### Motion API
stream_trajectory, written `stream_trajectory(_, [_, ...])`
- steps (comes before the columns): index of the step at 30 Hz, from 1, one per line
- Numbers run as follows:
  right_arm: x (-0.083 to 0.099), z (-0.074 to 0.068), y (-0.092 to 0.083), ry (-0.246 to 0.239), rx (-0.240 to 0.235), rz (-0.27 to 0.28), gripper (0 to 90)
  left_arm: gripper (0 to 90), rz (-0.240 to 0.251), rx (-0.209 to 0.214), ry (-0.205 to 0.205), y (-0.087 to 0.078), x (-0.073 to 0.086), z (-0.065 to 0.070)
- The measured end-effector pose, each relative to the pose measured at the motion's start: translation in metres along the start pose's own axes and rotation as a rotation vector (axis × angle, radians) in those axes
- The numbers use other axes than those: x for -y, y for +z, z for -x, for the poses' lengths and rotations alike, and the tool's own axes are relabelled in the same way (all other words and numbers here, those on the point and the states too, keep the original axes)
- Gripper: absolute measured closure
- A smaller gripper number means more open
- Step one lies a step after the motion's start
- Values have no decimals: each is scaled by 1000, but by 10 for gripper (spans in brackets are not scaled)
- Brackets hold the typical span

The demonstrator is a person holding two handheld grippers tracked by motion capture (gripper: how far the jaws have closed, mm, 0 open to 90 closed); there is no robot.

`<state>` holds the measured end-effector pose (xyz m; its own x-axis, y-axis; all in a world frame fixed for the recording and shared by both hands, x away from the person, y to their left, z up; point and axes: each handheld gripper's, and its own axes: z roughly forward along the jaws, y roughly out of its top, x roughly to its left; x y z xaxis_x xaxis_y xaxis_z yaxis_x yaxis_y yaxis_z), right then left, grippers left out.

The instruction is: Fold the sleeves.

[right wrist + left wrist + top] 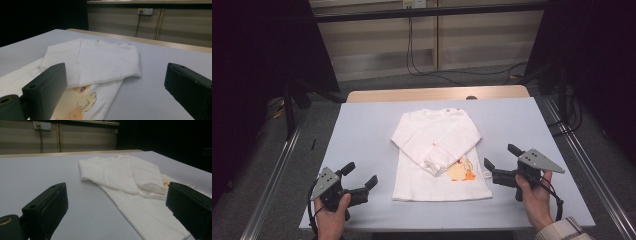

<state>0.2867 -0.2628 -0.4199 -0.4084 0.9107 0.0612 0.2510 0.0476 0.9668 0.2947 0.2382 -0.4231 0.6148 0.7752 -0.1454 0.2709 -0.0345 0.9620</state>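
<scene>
Trouble looks likeliest at the folded sleeves of the small white long-sleeved cotton shirt lying mid-table, since the left claw and right claw, both wide and empty beside it, could pinch one layer and drag the folds apart.

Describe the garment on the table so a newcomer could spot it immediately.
On the pale grey table, look at the middle, between the left tool and the right tool. There lies a white long-sleeved shirt, both sleeves folded across its front. An orange-and-yellow cartoon print near its hem marks it.
</scene>
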Motion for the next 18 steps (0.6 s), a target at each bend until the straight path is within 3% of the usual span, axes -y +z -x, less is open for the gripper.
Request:
stream_trajectory(4, [-2,2,-10,0,26,36,45,41,6,-25,-8,-5,1,-3])
stream_trajectory(8, [3,3,-19,-9,44,30,69,40,19,-53,-30,-7,0,-3])
stream_trajectory(18, [11,11,-42,-15,91,35,67,40,27,-56,-24,-12,0,1])
